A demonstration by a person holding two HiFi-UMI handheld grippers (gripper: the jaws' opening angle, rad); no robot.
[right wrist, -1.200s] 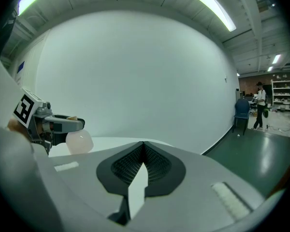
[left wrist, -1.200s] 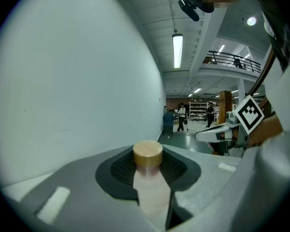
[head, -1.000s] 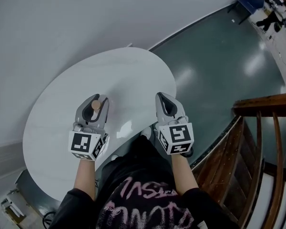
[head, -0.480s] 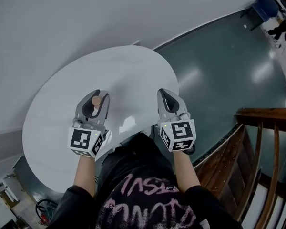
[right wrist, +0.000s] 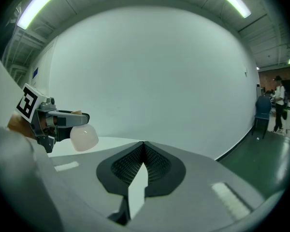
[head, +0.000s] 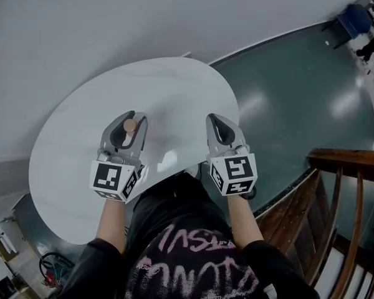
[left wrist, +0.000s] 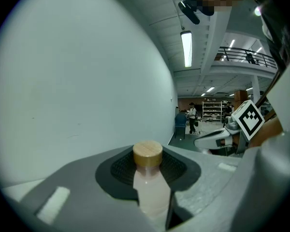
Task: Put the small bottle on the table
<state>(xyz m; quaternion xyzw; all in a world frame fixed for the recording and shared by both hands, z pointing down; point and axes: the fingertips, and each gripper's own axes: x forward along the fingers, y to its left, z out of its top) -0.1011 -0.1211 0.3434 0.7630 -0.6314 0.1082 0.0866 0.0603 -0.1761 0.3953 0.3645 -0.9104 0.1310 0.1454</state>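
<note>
Small bottle (left wrist: 152,195), pale pink, tan-capped

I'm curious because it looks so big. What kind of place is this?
Probably a big hall or workshop, not a home: there's an upstairs balcony, far-off shelves and a long ceiling light.

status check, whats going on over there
Left gripper shut on small bottle, wooden cap up, over the round white table. Right gripper shut, empty. Nothing visible in the way.
</note>
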